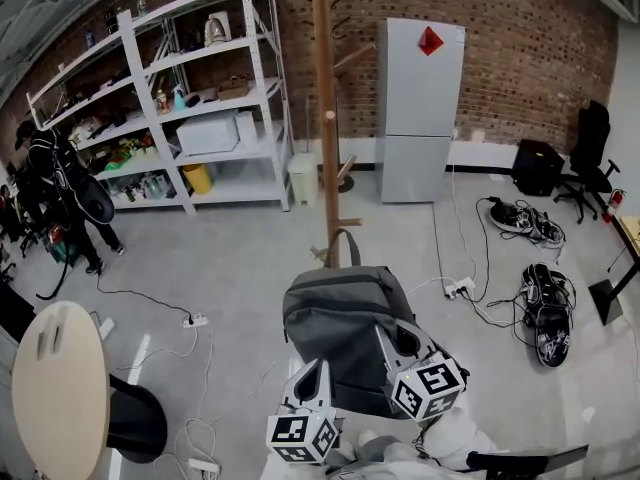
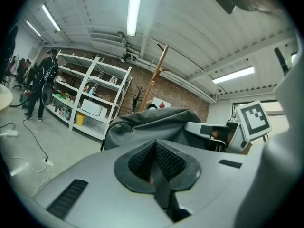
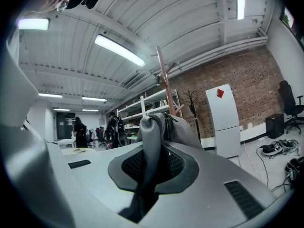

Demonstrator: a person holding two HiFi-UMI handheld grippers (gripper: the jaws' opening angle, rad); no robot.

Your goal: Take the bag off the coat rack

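Head view: grey backpack sits low in front of the coat rack, above the floor. Its top loop is beside a lower peg; cannot tell whether it rests on the peg. Left claw is at the bag's lower left edge, right claw at its right side. White shelving stands against the brick wall.

Left gripper view: claw pads drawn together, pinching a dark strap. Backpack body lies just beyond.

Right gripper view: claw narrow, clamped on a grey shoulder strap that rises from between the pads to the bag.
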